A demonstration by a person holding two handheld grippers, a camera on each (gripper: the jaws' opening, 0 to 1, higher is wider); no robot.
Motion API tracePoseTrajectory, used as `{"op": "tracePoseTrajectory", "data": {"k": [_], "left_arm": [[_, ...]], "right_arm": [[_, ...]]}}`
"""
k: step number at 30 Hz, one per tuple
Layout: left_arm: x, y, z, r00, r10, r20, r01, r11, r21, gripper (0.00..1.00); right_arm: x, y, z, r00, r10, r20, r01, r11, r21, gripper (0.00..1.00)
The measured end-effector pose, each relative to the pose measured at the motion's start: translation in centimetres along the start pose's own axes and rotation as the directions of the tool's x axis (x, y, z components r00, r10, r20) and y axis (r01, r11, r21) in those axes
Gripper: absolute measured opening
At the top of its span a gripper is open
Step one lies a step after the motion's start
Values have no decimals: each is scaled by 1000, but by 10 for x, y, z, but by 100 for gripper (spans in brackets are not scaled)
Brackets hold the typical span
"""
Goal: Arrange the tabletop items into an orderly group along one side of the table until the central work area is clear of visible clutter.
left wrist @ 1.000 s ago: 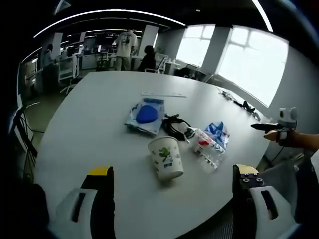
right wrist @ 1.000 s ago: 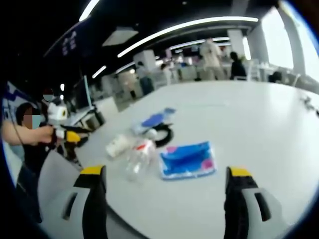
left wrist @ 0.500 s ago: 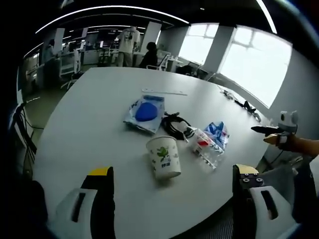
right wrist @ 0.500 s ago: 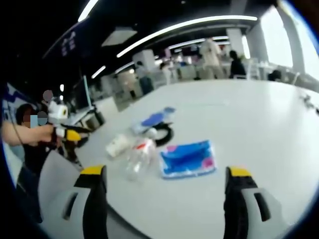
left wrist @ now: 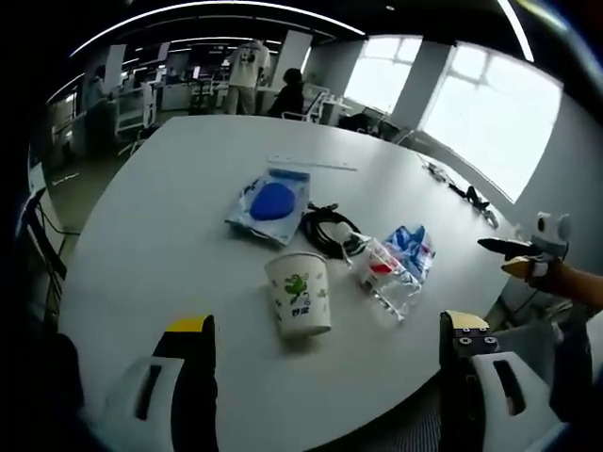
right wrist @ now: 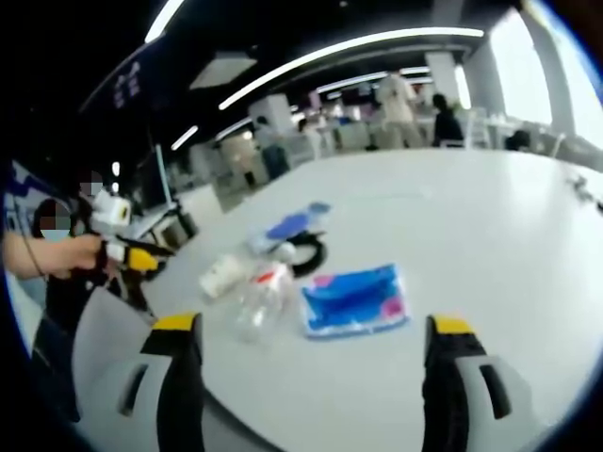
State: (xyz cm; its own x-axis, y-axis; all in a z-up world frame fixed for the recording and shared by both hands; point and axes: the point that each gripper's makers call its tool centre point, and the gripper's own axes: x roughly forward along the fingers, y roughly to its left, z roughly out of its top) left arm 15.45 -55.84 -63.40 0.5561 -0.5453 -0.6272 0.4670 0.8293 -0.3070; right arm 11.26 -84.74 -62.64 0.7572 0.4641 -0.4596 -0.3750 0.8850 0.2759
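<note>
Both tools off the near edge of the surface (left wrist: 141, 217), nothing gripped: left tool (left wrist: 325, 353) jaws spread wide, right tool (right wrist: 311, 353) same, likely standing off to pick a first target. Clutter sits bunched mid-surface, toward the near edge. Left to right in the left gripper view: blue pouch (left wrist: 268, 200); paper cup (left wrist: 299, 294) upright, white with green print; black cable coil (left wrist: 330, 231); clear bottle (left wrist: 386, 275) on its side, red label; blue-white packet (left wrist: 411, 249) just beside it.
</note>
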Motion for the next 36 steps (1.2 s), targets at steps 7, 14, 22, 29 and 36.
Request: {"op": "tracePoseTrajectory", "data": {"k": [7, 14, 22, 29, 36], "left_arm": [[10, -10, -4, 998, 13, -65, -10, 999, 38, 99], [24, -27, 1, 997, -14, -75, 14, 1000, -3, 97], [35, -39, 6, 996, -26, -89, 26, 1000, -3, 95], [46, -53, 9, 995, -37, -96, 32, 998, -47, 90], [59, -65, 10, 993, -36, -111, 24, 994, -105, 89]], "right_arm": [[2, 2, -1, 1000, 7, -1, -7, 1000, 1, 96], [1, -1, -4, 1000, 4, -2, -4, 1000, 12, 96], [-2, -3, -6, 1000, -3, 0, 3, 1000, 20, 96], [-2, -3, -8, 1000, -3, 0, 3, 1000, 27, 96], [-2, -2, -9, 1000, -4, 3, 4, 999, 36, 95]]}}
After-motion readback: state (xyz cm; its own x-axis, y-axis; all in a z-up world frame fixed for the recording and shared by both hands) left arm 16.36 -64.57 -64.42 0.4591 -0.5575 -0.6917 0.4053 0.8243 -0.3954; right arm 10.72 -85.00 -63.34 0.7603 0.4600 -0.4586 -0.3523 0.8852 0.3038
